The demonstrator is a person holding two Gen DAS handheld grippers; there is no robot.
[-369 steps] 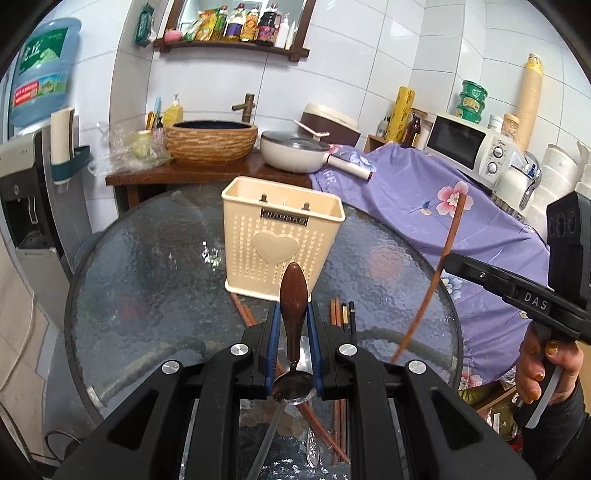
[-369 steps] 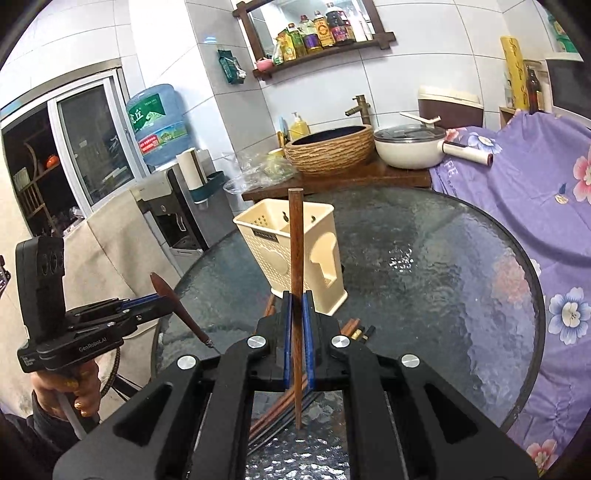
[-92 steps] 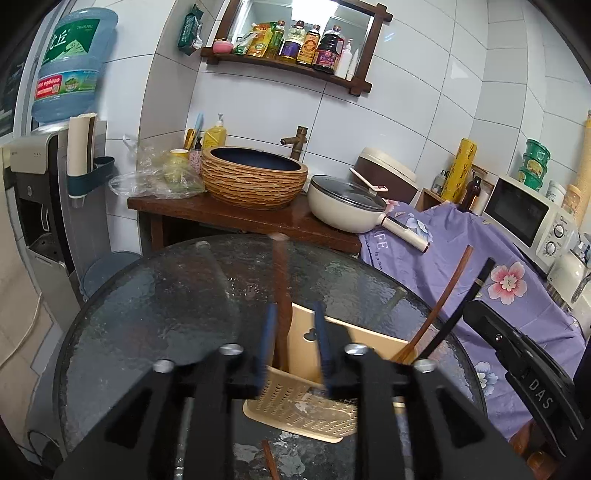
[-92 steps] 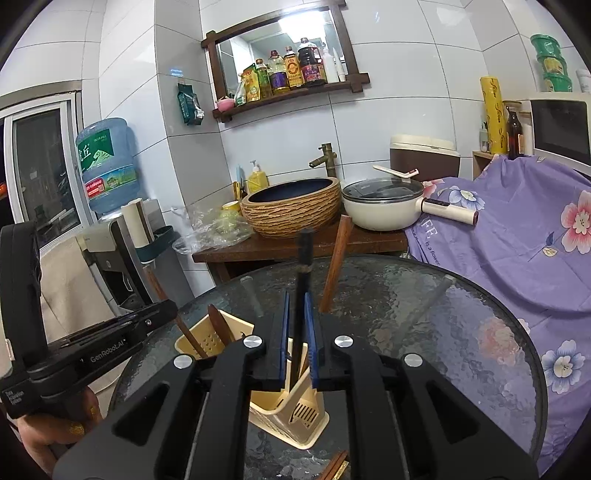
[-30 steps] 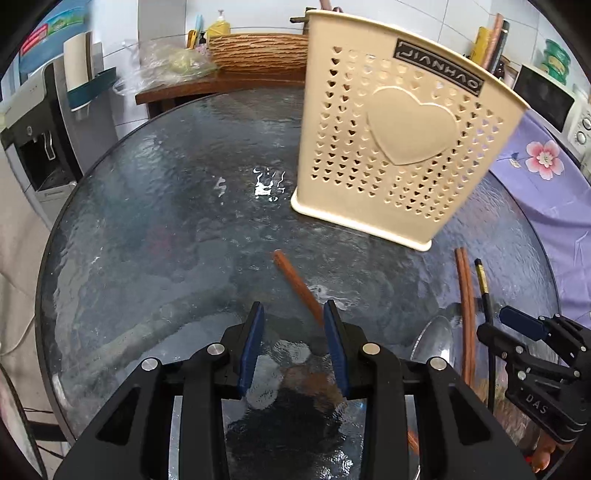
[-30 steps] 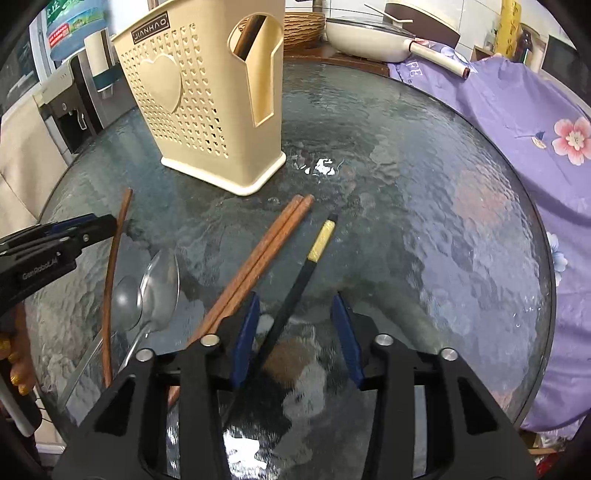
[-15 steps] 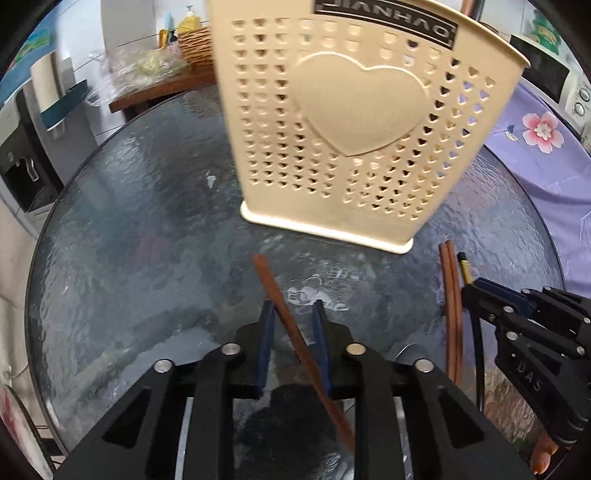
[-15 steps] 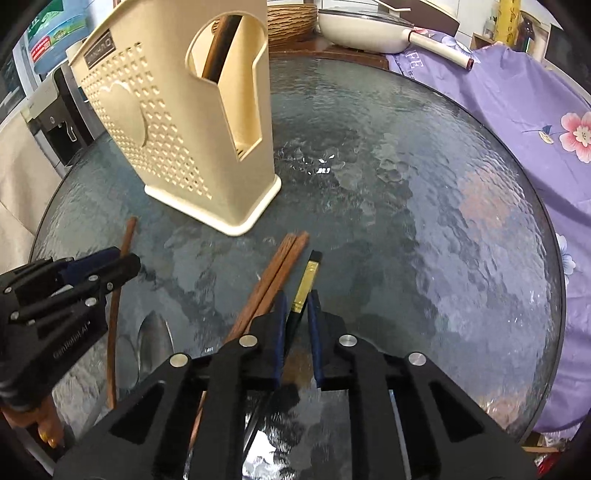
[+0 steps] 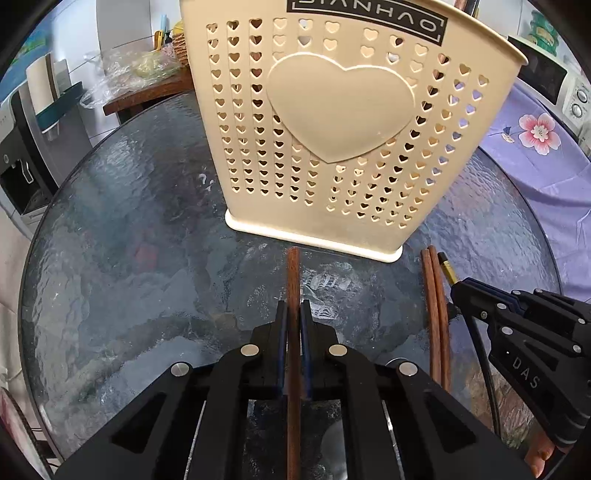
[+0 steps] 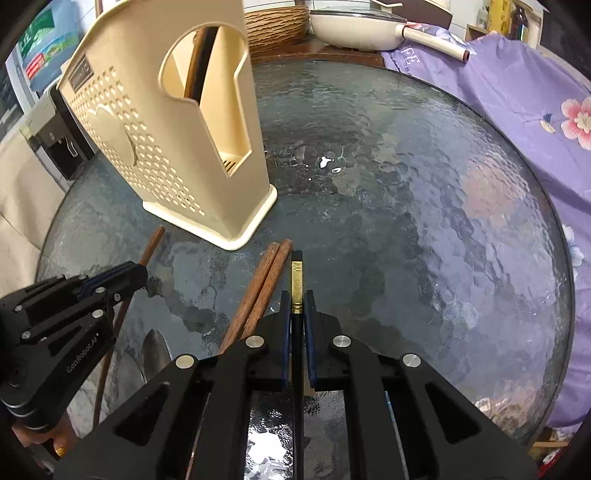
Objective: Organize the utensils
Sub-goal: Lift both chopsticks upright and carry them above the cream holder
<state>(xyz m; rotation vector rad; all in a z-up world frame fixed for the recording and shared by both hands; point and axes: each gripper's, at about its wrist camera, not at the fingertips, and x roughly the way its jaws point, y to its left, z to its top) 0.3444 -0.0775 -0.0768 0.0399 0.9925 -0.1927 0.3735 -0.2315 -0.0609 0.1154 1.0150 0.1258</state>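
Observation:
A cream utensil holder [image 9: 340, 122] with heart holes stands upright on the round glass table [image 9: 122, 240]; it also shows in the right wrist view [image 10: 166, 122] with utensil handles inside. My left gripper [image 9: 291, 314] is shut on a brown wooden chopstick [image 9: 293, 273] lying on the glass just in front of the holder. My right gripper [image 10: 295, 302] is shut on a black chopstick [image 10: 296, 273] with a gold band. A pair of brown chopsticks [image 10: 264, 284] lies just left of it. A metal spoon [image 10: 155, 350] lies between the grippers.
A purple floral cloth [image 10: 517, 85] covers the furniture to the right. A white pan [image 10: 354, 29] and a woven basket [image 10: 273, 26] sit on the wooden shelf behind the table. A water dispenser [image 9: 26, 147] stands at the left.
Both grippers have come down to the glass and closed, the left on the brown chopstick, the right on the black one. The holder looms closer in both views.

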